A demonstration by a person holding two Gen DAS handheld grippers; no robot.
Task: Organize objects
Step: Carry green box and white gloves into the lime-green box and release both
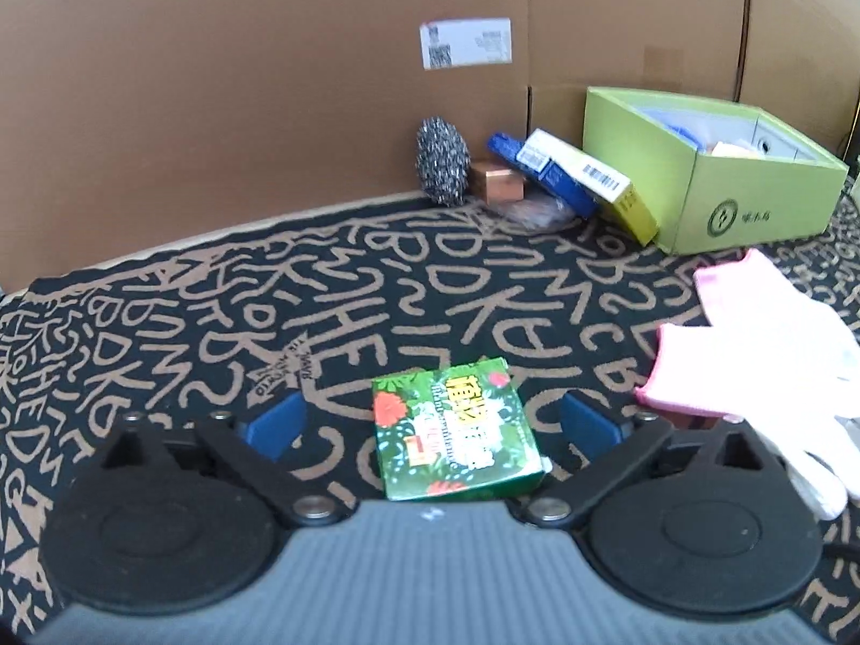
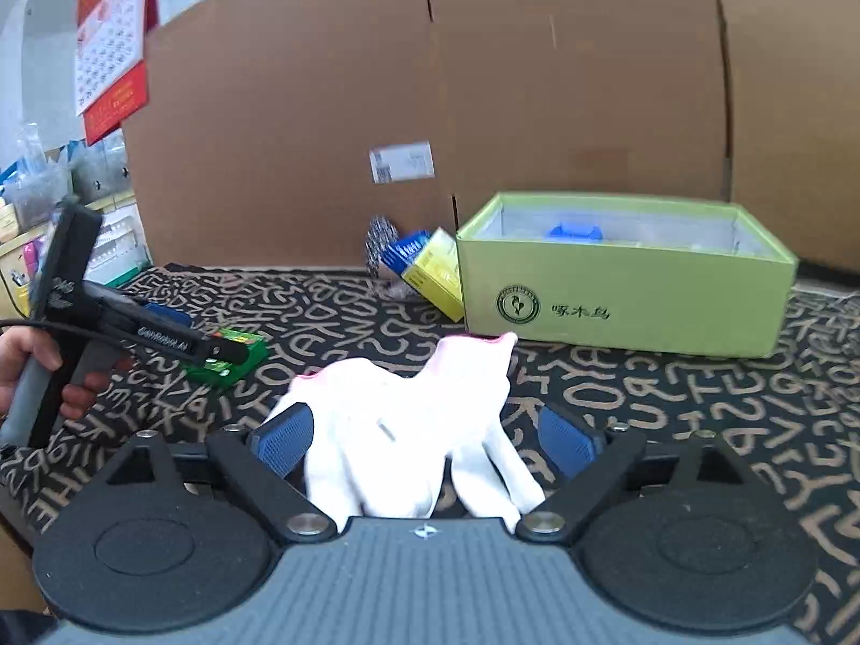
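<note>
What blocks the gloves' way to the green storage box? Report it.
Nothing visible does. The white gloves lie between the open right gripper's fingers, and only bare patterned cloth separates them from the green storage box, whose top is open.

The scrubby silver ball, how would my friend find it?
Start at the big open lime-green cardboard box. Go left past the leaning yellow and blue packets to the cardboard wall. There stands the round steel-wool scrubber, the only shiny, wiry thing.

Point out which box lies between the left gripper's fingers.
The small green box with red flowers, flat on the mat between the open left gripper fingers. The lime box and yellow box sit far back.
</note>
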